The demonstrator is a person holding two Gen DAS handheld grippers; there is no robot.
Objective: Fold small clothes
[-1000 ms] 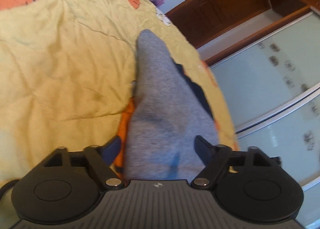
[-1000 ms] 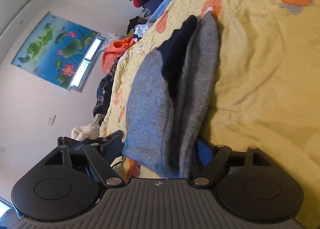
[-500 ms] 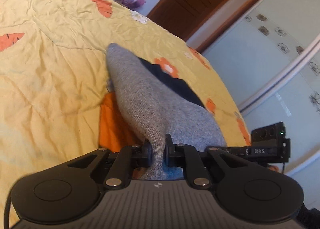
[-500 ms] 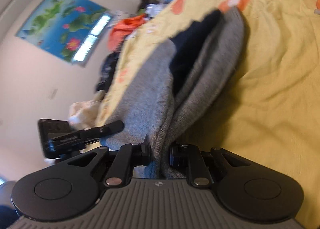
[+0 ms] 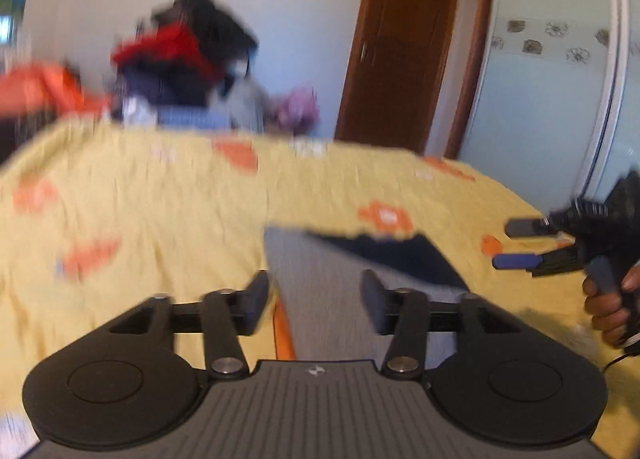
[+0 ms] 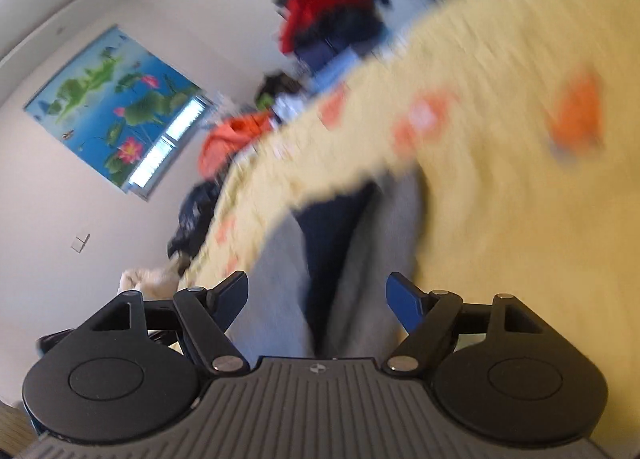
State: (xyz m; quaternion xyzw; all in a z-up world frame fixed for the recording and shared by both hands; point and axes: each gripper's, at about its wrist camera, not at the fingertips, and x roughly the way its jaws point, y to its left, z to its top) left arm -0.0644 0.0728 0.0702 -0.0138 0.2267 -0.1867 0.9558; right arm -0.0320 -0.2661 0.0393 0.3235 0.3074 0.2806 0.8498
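Your left gripper (image 5: 314,301) has its fingers spread wide, and the grey garment (image 5: 328,299) lies flat on the yellow bedspread (image 5: 160,219) directly ahead of it, running from between the two pads out toward the middle of the bed. Neither pad touches the cloth — there is a gap on both sides. A dark navy piece (image 5: 400,255) shows along the garment's right edge, partly tucked into the grey.

Your right gripper (image 6: 316,299) is likewise wide apart, holding nothing. In its view the same grey garment (image 6: 276,279) stretches away from between the fingers, with the navy piece (image 6: 328,243) sandwiched down its centre like a layer in a fold. Both views are blurred, so the exact edges of the fabric are hard to make out.

From the left wrist camera you can see the right gripper (image 5: 520,245) off to the right side, above the bedspread and apart from the garment. A heap of clothes (image 5: 180,63) sits at the bed's far end.
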